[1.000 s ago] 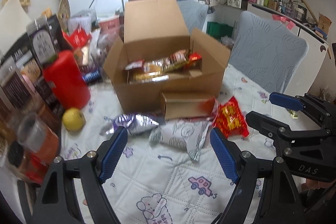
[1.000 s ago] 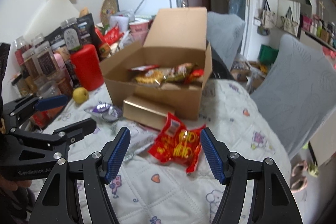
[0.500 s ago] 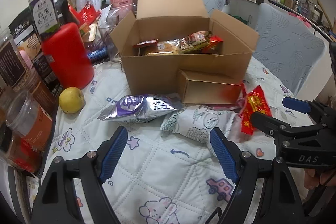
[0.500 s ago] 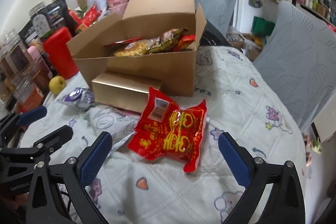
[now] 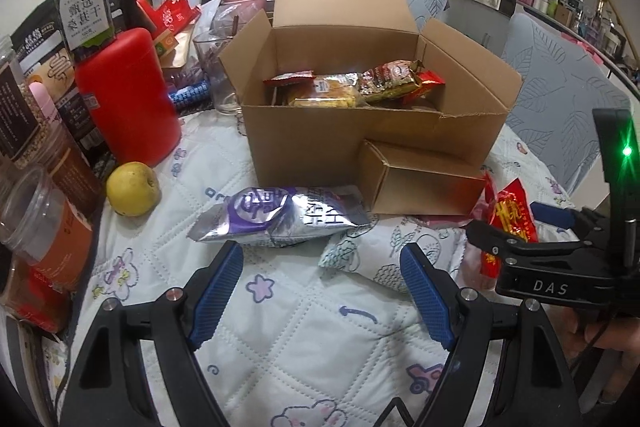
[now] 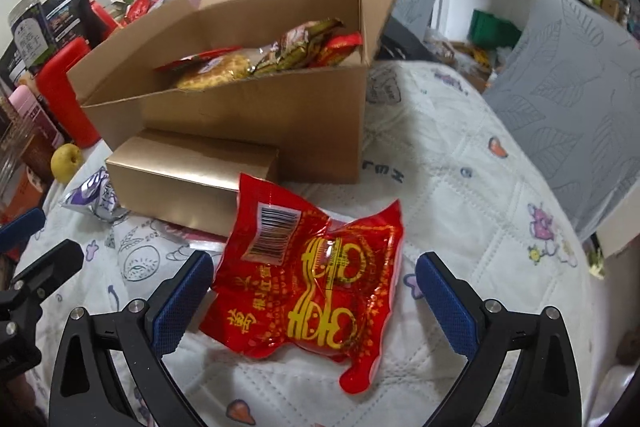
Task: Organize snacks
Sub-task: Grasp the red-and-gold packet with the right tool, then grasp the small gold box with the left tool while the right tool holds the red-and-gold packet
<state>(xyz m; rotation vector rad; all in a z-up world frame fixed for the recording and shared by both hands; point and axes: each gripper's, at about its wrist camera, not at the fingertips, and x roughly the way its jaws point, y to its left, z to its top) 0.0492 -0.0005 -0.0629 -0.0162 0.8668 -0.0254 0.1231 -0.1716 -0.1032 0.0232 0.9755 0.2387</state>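
You have bare quilted surface (image 6: pixel 460 187) right of the cardboard box (image 6: pixel 248 115); jars (image 5: pixel 44 227) crowd the left edge.

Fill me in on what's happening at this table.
A person is sorting snacks with a handheld gripper in each hand. The right gripper has just opened its jaws wide and straddles a red snack packet lying on the quilted tablecloth, not gripping it. The left gripper is open, near a silver-purple packet, holding nothing. The open cardboard box behind already contains several snacks.
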